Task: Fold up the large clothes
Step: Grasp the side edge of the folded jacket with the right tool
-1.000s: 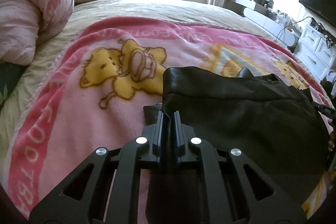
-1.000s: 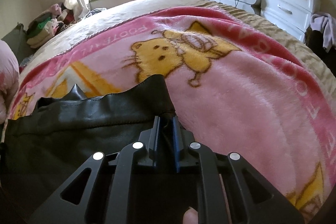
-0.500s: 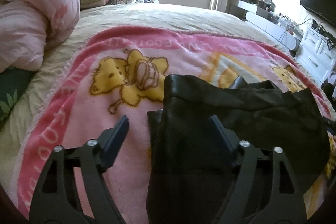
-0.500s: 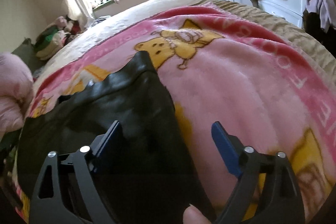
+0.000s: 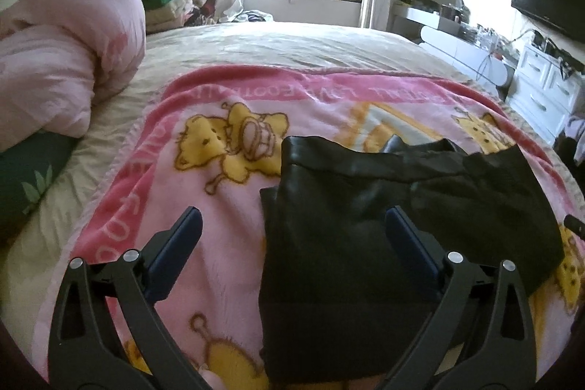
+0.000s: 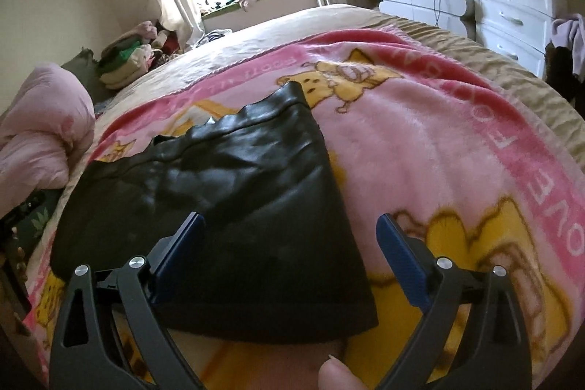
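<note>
A black leather-like garment point(image 5: 347, 225) lies folded flat on the pink cartoon-bear blanket point(image 5: 226, 207). In the left wrist view my left gripper point(image 5: 292, 220) hovers above the garment's left edge, its jaws still opening wide, pads clear of the cloth. In the right wrist view the same black garment point(image 6: 226, 207) spreads to the left, and my right gripper point(image 6: 290, 223) hangs over its right edge, jaws opening wide with nothing pinched. A fingertip point(image 6: 338, 373) shows at the bottom edge.
A rolled pink duvet point(image 5: 62, 61) sits at the left of the bed, with a green leaf-print pillow point(image 5: 29, 185) below it. Folded clothes point(image 6: 128, 64) pile by the window. White drawers point(image 6: 512, 10) and a wall television point(image 5: 548, 2) stand to the right.
Both grippers were shut on the garment's near edge, then let go and spread wide. Both pulled back and rose, so more of the garment and blanket shows.
</note>
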Action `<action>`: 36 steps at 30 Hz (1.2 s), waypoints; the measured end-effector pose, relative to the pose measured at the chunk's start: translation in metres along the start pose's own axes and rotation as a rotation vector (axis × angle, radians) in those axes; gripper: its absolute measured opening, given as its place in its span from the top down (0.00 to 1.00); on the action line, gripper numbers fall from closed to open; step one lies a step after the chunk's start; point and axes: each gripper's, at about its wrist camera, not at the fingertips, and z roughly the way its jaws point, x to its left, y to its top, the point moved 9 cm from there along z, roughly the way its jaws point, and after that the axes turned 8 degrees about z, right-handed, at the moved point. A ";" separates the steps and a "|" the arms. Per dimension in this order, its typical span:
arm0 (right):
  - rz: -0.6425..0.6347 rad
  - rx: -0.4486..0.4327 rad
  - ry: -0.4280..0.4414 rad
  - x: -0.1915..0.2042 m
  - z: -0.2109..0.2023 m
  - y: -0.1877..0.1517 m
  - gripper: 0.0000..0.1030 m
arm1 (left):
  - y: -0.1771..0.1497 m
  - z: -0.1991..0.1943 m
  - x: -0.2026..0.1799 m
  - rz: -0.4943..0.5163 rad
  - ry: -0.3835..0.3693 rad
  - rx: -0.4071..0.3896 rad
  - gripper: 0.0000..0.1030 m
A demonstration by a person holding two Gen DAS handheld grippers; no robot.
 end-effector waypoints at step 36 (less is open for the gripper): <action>0.036 0.112 -0.059 -0.031 0.009 -0.039 0.83 | -0.097 0.021 -0.034 -0.116 -0.168 0.213 0.44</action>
